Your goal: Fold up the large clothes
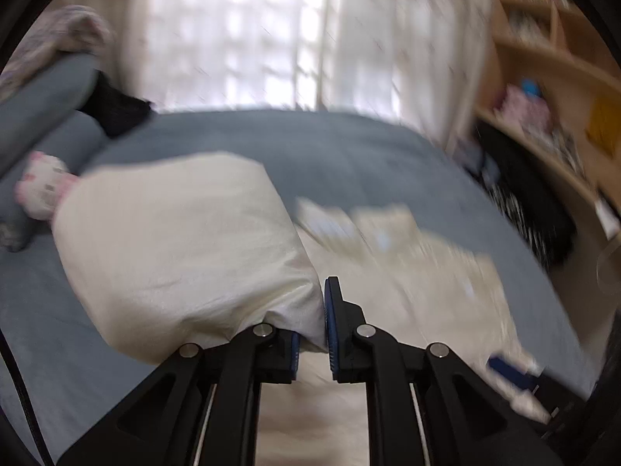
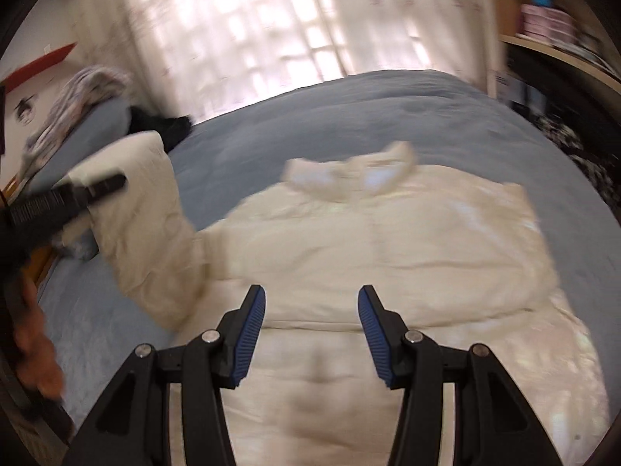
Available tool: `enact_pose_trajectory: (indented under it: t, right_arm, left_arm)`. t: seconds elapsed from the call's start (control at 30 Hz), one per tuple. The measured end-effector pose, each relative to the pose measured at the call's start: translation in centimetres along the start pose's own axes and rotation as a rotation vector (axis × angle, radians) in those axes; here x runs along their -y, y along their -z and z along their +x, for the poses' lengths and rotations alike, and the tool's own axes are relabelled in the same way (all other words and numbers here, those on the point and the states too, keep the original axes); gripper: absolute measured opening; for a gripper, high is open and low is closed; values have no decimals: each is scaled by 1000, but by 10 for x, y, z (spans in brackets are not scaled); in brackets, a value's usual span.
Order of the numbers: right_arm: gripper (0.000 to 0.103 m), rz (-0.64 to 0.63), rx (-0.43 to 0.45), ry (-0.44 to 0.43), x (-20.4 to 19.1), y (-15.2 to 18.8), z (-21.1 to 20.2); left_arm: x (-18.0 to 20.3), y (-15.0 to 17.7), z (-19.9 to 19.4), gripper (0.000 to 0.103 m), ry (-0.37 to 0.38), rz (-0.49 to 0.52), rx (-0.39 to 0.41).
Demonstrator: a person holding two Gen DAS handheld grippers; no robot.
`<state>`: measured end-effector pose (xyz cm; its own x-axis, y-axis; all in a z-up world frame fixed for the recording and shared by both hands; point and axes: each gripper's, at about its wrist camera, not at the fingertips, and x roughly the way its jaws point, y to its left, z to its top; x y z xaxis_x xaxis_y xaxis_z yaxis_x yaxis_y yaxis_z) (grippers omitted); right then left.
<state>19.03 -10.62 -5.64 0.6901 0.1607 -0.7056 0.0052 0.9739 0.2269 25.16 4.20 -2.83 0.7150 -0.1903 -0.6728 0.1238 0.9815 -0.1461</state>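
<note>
Puffy cream jacket (image 2: 388,240): left gripper (image 1: 316,322) fingers clamp its sleeve (image 1: 178,248), right gripper (image 2: 310,334) fingers apart.

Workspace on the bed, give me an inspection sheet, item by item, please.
Surface: blue bed cover.
Job's things: cream padded jacket spread flat, one sleeve lifted.
Clutter: pink-and-white soft toy, black garment, striped cloth.
Grippers: left gripper shut on the sleeve; right gripper open above the jacket.
Cables: black cable at the left wrist view's edge.
Surroundings: curtained window, wooden shelves.
</note>
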Motion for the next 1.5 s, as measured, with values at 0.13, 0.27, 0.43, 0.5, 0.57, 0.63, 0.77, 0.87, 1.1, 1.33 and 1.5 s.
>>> enact_pose_trajectory:
  t: [0.13, 0.27, 0.43, 0.5, 0.57, 0.63, 0.77, 0.87, 1.1, 1.33, 1.5]
  right_arm:
    - [50, 81, -39, 14, 52, 10, 2]
    - [51, 127, -77, -30, 76, 18, 8]
    - [57, 139, -79, -107, 76, 22, 10]
    - [58, 125, -71, -129, 71, 22, 8]
    - [59, 101, -62, -143, 63, 19, 7]
    - [61, 73, -60, -153, 54, 18, 6]
    - [68, -5, -66, -177, 24, 12, 5]
    - [72, -77, -61, -186, -6, 6, 4]
    - [74, -277, -55, -146, -82, -9, 25]
    - [74, -373, -69, 53, -117, -19, 76]
    - [8, -338, -92, -34, -105, -39, 79]
  left_arm:
    - [48, 39, 49, 35, 66, 32, -168]
    - [59, 63, 58, 70, 129, -12, -217]
    - [47, 64, 30, 74, 143, -35, -171]
    - [34, 62, 14, 74, 123, -55, -141]
    - [20, 60, 0, 75, 107, -85, -112]
    - [-1, 63, -17, 79, 85, -127, -84]
    - [-33, 76, -32, 81, -93, -164, -55]
    - [-54, 87, -33, 81, -162, -191, -57]
    - [-102, 109, -34, 81, -186, -299, -75]
    - [-122, 119, -29, 81, -198, -330, -87]
    - [-124, 119, -26, 81, -219, -322, -86]
